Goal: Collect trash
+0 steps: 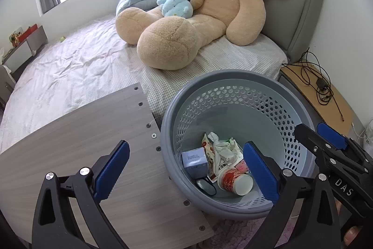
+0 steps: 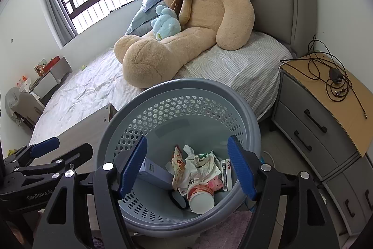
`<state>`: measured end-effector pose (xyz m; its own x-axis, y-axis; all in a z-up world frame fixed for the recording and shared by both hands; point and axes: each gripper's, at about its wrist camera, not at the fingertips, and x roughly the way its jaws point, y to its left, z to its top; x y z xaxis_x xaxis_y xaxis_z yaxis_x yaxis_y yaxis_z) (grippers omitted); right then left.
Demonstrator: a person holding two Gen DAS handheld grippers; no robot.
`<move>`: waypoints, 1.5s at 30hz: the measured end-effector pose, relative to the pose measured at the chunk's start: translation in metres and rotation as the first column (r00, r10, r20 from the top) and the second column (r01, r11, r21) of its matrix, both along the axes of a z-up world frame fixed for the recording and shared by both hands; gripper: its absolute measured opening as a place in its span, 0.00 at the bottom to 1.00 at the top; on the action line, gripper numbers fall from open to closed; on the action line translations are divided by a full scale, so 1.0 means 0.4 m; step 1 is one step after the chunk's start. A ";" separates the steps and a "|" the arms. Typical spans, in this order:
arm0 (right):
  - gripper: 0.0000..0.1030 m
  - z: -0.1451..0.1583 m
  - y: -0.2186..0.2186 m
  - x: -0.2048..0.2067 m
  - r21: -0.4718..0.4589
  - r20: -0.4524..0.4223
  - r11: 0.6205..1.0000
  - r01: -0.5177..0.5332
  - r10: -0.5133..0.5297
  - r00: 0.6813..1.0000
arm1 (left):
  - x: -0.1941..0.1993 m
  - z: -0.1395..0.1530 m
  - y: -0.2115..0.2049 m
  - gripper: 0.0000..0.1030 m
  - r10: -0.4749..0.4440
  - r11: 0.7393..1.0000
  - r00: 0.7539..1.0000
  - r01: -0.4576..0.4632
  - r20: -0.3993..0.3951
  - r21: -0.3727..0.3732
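A grey perforated trash basket [image 1: 233, 81] stands on the floor beside the bed; it also shows in the right wrist view [image 2: 186, 85]. Inside lie a red and white paper cup [image 1: 234, 181], a small white box [image 1: 194, 160], crumpled wrappers [image 1: 221, 148] and a playing card [image 2: 226, 170]. My left gripper [image 1: 188, 169] is open and empty, above the edge between the wooden table [image 1: 81, 144] and the basket. My right gripper [image 2: 187, 167] is open and empty, directly over the basket. Each gripper shows in the other's view, the right one [image 1: 326, 144] and the left one [image 2: 46, 155].
A large teddy bear [image 1: 209, 11] and a small blue plush [image 1: 176, 2] sit on the bed [image 1: 81, 67]. A grey nightstand [image 2: 326, 113] with a black cable and charger [image 2: 333, 76] stands to the right of the basket. A pink rug [image 2: 223, 228] lies below it.
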<state>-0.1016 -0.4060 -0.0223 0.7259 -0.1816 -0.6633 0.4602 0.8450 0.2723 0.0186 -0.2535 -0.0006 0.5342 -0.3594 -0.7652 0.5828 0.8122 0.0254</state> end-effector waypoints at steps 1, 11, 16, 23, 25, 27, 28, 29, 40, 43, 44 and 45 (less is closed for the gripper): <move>0.67 0.001 -0.001 -0.001 -0.001 0.000 1.000 0.000 0.000 1.000 | -0.001 0.001 0.002 0.94 0.001 1.000 1.000 -0.001 0.004 0.001; 0.67 0.004 -0.003 -0.004 0.000 0.002 1.000 0.001 -0.001 1.000 | -0.007 0.005 0.006 0.94 0.005 1.000 1.000 -0.005 0.011 0.007; 0.67 0.003 -0.004 -0.004 0.000 0.002 1.000 0.003 -0.003 1.000 | -0.008 0.002 0.006 0.94 0.005 1.000 1.000 -0.005 0.012 0.017; 0.67 0.004 -0.004 -0.004 0.000 0.002 1.000 0.002 -0.002 1.000 | -0.003 0.000 0.010 0.94 0.012 1.000 1.000 -0.012 0.003 0.017; 0.67 0.004 -0.005 -0.004 0.000 0.002 1.000 0.002 -0.002 1.000 | -0.002 0.000 0.009 0.94 0.020 1.000 1.000 -0.020 0.008 0.023; 0.67 0.003 -0.004 -0.004 0.000 0.002 1.000 0.002 -0.002 1.000 | -0.002 -0.001 0.010 0.94 0.027 0.999 1.000 -0.027 0.012 0.027; 0.67 0.003 -0.004 -0.004 0.000 0.001 1.000 0.002 -0.002 1.000 | -0.002 -0.002 0.010 0.94 0.031 0.999 0.999 -0.031 0.013 0.027; 0.67 0.004 -0.005 -0.005 0.000 0.001 1.000 0.002 -0.002 1.000 | -0.001 -0.002 0.012 0.94 0.035 0.999 0.999 -0.035 0.012 0.028; 0.67 0.004 -0.003 -0.003 0.000 0.001 1.000 0.001 -0.001 1.000 | 0.012 -0.007 0.020 0.94 0.049 0.999 0.999 -0.049 -0.001 0.022; 0.67 0.004 -0.003 -0.004 0.000 0.000 1.000 -0.002 0.002 1.000 | 0.013 -0.006 0.022 0.94 0.052 0.998 0.999 -0.052 -0.003 0.020; 0.67 0.004 -0.003 -0.004 0.000 0.001 1.000 -0.002 0.002 1.000 | 0.012 -0.005 0.022 0.94 0.052 0.998 0.999 -0.052 -0.002 0.020; 0.67 0.004 -0.002 -0.004 0.000 0.001 1.000 -0.002 0.002 1.000 | 0.012 -0.005 0.021 0.94 0.052 0.998 0.999 -0.052 -0.002 0.021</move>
